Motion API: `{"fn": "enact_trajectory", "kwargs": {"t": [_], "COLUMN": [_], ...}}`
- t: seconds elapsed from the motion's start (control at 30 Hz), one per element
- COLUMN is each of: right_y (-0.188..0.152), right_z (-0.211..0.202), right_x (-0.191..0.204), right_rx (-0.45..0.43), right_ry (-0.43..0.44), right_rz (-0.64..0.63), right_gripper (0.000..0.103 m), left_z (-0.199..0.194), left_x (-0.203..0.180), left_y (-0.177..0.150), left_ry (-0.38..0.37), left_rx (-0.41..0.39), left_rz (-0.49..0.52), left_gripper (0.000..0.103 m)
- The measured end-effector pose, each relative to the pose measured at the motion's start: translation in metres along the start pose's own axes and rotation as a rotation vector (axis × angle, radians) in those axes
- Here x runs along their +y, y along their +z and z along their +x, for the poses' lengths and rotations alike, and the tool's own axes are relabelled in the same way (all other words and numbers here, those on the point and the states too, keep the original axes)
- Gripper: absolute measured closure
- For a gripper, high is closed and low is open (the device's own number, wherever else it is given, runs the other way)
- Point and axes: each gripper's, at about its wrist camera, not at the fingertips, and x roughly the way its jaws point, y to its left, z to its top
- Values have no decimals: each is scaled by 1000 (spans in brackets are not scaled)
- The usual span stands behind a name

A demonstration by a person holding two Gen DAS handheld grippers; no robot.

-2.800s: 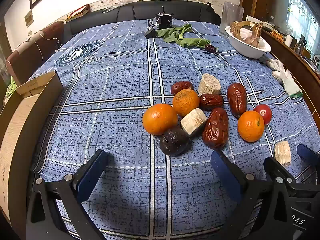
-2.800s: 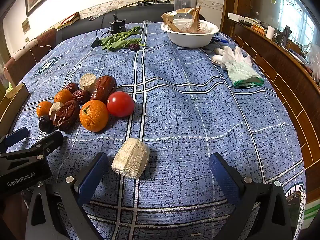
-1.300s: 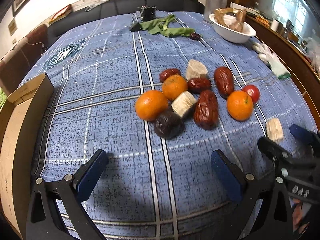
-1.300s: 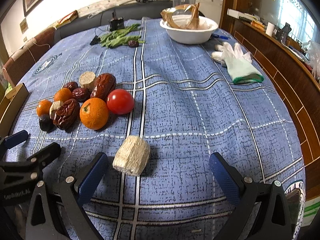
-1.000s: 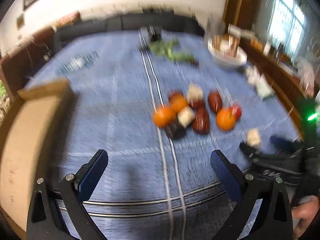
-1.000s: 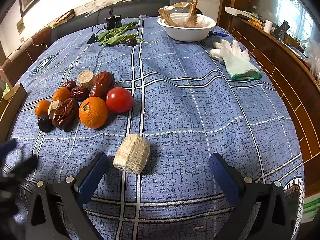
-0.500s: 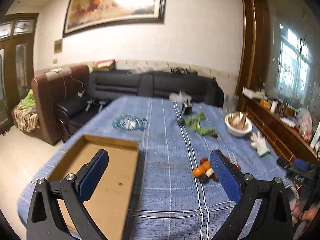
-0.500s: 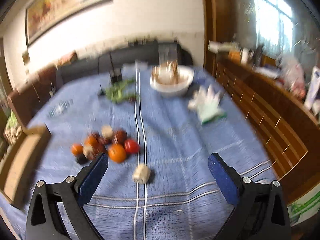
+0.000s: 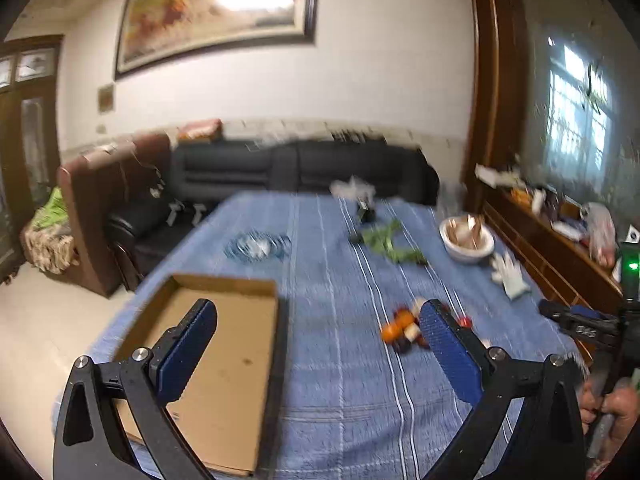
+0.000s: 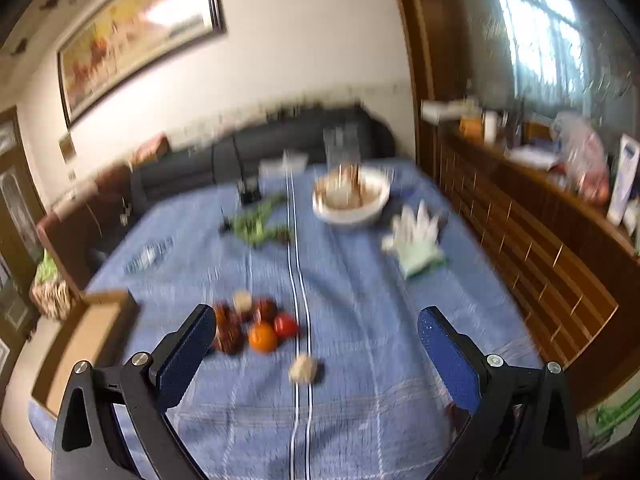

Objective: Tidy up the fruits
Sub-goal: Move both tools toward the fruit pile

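Observation:
A small pile of fruits [image 9: 404,328] lies on the blue checked tablecloth [image 9: 344,280]: oranges, dark red dates, a tomato and pale chunks. In the right wrist view the pile [image 10: 250,322] sits left of centre, with an orange [image 10: 263,337], a tomato [image 10: 285,325] and a lone pale chunk [image 10: 303,369] nearer me. My left gripper [image 9: 318,344] is open and empty, high above the near table edge. My right gripper [image 10: 316,346] is open and empty, also raised well back from the fruit. Both views are blurred.
An open cardboard box [image 9: 208,360] lies at the table's near left corner and shows in the right wrist view [image 10: 86,340]. A white bowl [image 10: 351,197], white gloves [image 10: 416,240] and green leaves [image 10: 256,222] lie at the far end. A dark sofa [image 9: 280,168] and a wooden sideboard [image 10: 540,216] flank the table.
Both grippers have pulled up and back from the table, so the fruit pile now looks small and far. The whole room has come into view. Both stay open.

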Motion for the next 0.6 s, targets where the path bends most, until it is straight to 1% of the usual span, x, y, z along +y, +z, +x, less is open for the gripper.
{"fn": "enact_trajectory", "kwargs": {"t": [0.07,0.13,0.2,0.23,0.3,0.37,0.6], "right_y": [-11,-18,-23,-26,-29,-30,-33], "right_z": [21,39,53,62,76,82,89], "right_x": [-2,0,3,5,3,3,2], "right_rx": [51,83,109,131,147,142,106], "right_ry": [34,74,88,93,96,72,43], "right_rz": [0,-4,-16,-21,-19,-24,-29], "right_gripper": [1,2,18,31,32,32,31], "left_z": [21,40,60,71,89,104,127], "left_x": [-3,-6,-9,-13,-18,-27,-49], "left_y": [-6,-12,-18,-22,-27,-31,-39], "left_ry": [-27,-55,-83,-91,-101,-102,-22], "left_rx": [52,97,146,170,206,232,239], "left_rz": [-8,-25,-42,-50,-56,-42,45], "left_gripper": [1,1,1,1,2,2,2]}}
